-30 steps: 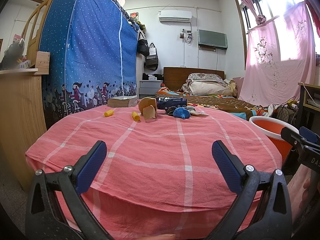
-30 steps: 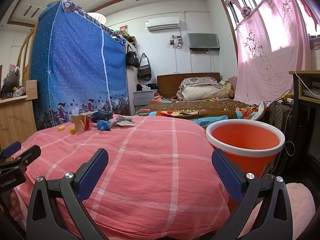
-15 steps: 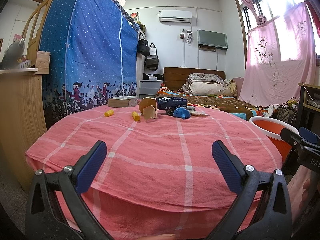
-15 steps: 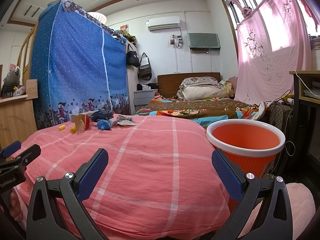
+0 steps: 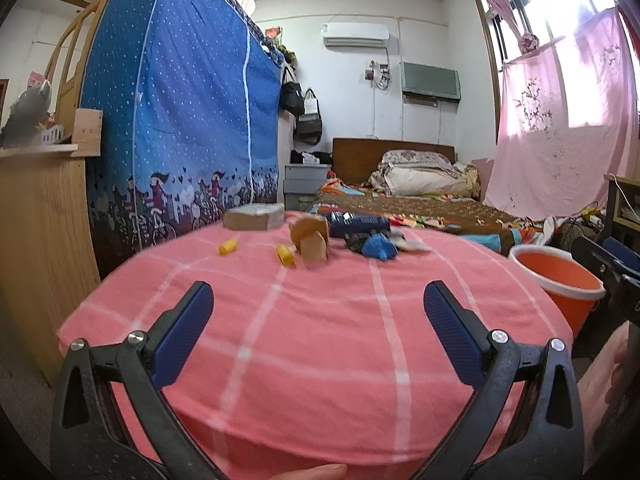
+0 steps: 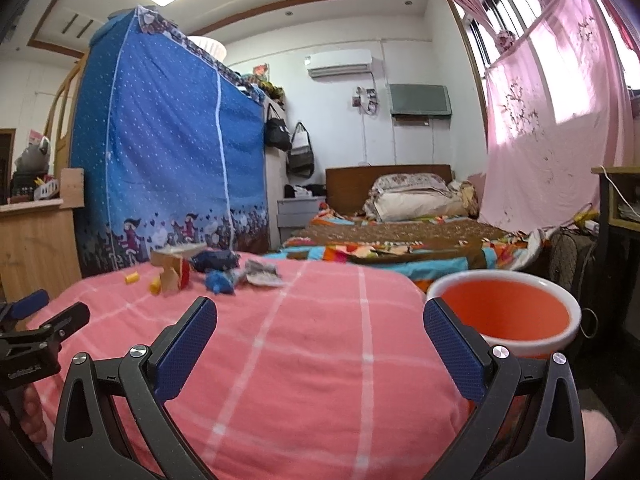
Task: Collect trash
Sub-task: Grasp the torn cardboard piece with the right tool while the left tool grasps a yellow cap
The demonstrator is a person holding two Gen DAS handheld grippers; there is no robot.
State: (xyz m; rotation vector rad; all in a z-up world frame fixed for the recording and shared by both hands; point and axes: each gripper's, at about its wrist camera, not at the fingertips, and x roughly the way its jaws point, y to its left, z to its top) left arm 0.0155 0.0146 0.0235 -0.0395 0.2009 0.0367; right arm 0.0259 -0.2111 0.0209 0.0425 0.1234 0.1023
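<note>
Trash lies at the far side of the pink checked cloth (image 5: pixel 320 328): two yellow bits (image 5: pixel 228 247) (image 5: pixel 285 255), a brown cardboard piece (image 5: pixel 311 237), a dark blue packet (image 5: pixel 360 224), a crumpled blue scrap (image 5: pixel 378 247) and grey wrappers (image 6: pixel 262 273). An orange bin with a white rim (image 6: pixel 506 314) stands to the right of the cloth. My left gripper (image 5: pixel 318 314) hangs open over the near part of the cloth, holding nothing. My right gripper (image 6: pixel 320 330) is open too, between the cloth and the bin. All the trash lies well beyond both.
A book-like block (image 5: pixel 253 218) rests behind the trash. A blue dotted wardrobe cover (image 5: pixel 176 120) and a wooden cabinet (image 5: pixel 44 248) stand on the left. A bed (image 5: pixel 412 200) lies behind, a pink curtain (image 5: pixel 560 120) and a desk with cables on the right.
Both grippers have lifted and moved forward over the cloth, so the trash and bin appear closer. Both have stayed open.
</note>
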